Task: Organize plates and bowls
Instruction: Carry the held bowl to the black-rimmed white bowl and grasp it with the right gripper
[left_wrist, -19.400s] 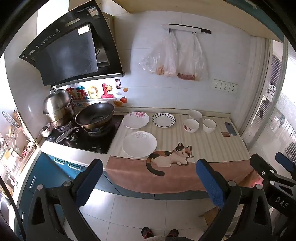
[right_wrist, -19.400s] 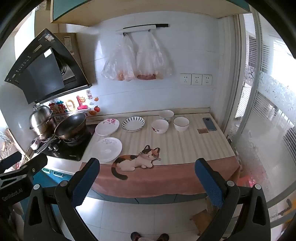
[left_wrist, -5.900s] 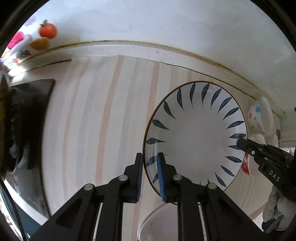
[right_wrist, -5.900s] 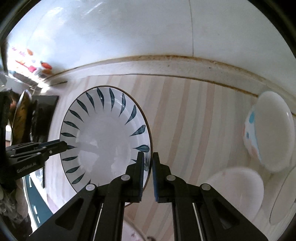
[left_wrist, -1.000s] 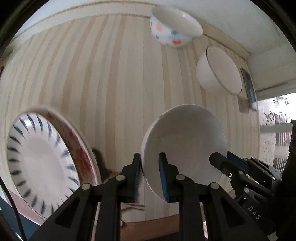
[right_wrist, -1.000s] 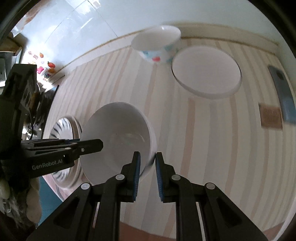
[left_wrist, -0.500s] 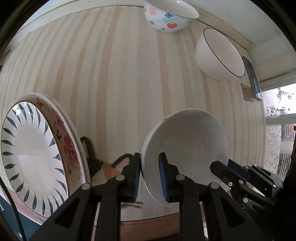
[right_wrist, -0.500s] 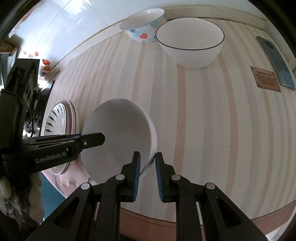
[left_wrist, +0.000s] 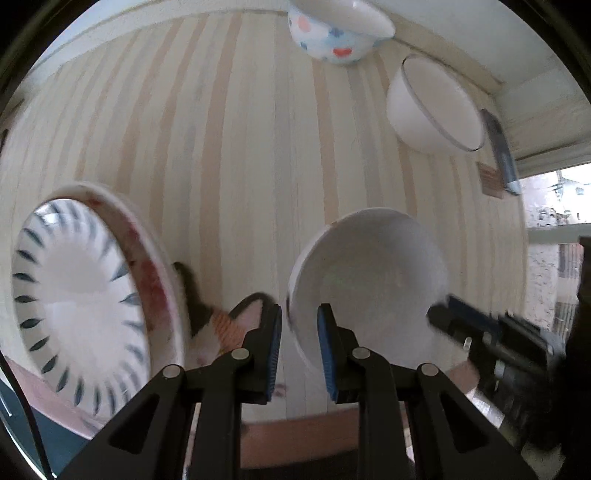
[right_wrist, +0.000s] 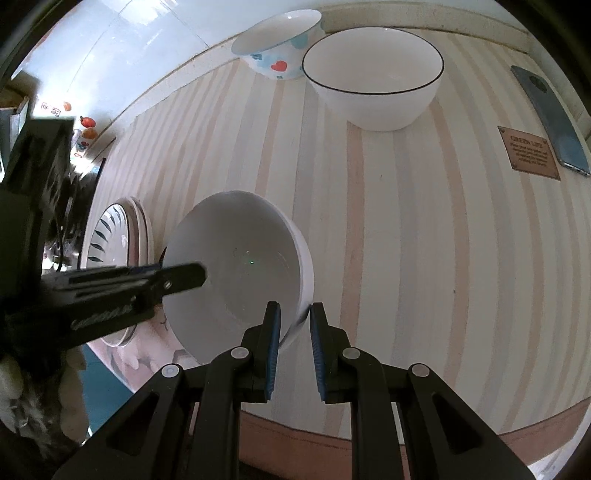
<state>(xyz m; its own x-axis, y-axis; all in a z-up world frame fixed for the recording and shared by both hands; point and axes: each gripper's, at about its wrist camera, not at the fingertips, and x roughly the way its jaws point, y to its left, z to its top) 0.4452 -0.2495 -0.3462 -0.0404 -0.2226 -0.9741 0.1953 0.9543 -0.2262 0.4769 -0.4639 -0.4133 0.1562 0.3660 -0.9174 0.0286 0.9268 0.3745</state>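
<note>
A plain white bowl (left_wrist: 369, 288) (right_wrist: 236, 273) hangs over the striped counter mat, held from both sides. My left gripper (left_wrist: 300, 325) is shut on its left rim. My right gripper (right_wrist: 294, 317) is shut on the opposite rim. To the left lies a stack of plates (left_wrist: 81, 306) (right_wrist: 118, 236), the blue-leaf plate on top of a red-flowered one. At the back stand a bowl with hearts and dots (left_wrist: 336, 33) (right_wrist: 280, 48) and a black-rimmed white bowl (left_wrist: 432, 110) (right_wrist: 373, 85).
A phone (right_wrist: 550, 122) and a brown label patch (right_wrist: 528, 151) lie at the mat's right side. A cat picture (left_wrist: 218, 325) is printed near the mat's front edge (right_wrist: 369, 443). The stove area (right_wrist: 55, 155) is at the left.
The bowl, held by both grippers, has drifted nearer the front edge of the counter. The back bowls have slid upward in both views, and the plate stack shows larger at the left.
</note>
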